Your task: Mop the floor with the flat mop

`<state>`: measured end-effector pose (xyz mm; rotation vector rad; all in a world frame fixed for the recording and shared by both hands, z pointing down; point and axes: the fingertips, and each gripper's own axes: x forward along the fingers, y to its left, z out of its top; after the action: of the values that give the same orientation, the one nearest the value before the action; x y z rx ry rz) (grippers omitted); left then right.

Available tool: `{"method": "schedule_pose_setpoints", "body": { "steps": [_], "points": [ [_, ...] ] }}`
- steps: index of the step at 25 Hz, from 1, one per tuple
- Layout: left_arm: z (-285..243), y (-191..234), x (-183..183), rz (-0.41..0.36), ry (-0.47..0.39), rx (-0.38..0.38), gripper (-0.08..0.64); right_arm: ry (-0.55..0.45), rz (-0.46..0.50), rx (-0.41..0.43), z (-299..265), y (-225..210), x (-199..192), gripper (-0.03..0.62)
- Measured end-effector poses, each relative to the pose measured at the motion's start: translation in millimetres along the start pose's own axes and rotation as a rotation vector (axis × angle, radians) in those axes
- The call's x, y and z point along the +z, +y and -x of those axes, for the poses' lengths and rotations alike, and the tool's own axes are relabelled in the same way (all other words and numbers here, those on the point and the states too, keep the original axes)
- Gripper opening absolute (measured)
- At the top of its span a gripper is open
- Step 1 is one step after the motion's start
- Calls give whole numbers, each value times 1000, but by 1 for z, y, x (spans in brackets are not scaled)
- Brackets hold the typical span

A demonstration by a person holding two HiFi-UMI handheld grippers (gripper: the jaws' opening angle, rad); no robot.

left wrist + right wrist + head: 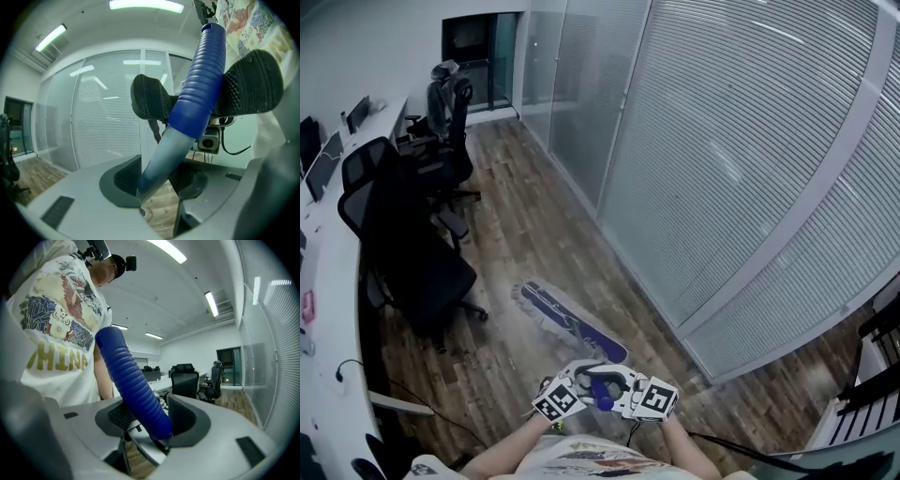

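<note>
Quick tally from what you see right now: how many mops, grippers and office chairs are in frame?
flat mop: 1
grippers: 2, the left gripper and the right gripper, each clamped on the mop's blue handle
office chairs: at least 3; they overlap in shadow by the desk, so there may be more
Total: at least 6

We can read only one piece of lettering: large gold capitals "HINA" across the chest of the person's white T-shirt [56,359], at the left of the right gripper view. Any letter before the H is lost at the frame's dark edge. In the left gripper view's upper right corner the same gold print is too cut off to read.
</note>
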<state>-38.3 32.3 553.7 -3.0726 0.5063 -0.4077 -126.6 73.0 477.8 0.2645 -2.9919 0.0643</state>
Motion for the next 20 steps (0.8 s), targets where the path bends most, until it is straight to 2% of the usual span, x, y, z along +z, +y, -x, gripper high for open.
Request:
{"method": "schedule_pose_setpoints", "body": {
  "steps": [7, 12, 16, 20],
  "points": [
    [-21, 70, -12, -57, 15, -37, 155, -26, -24, -23, -20, -72, -3, 218],
    [-33, 125, -21, -42, 13, -10, 155, -34, -40, -31, -38, -123, -11, 227],
    [-60, 157, -16, -57, 26, -14, 155, -72, -26, -50, -29, -165, -10, 225],
    [-95, 201, -16, -63, 46, 0, 155, -87, -23, -34, -19, -218, -13, 225]
  ]
}}
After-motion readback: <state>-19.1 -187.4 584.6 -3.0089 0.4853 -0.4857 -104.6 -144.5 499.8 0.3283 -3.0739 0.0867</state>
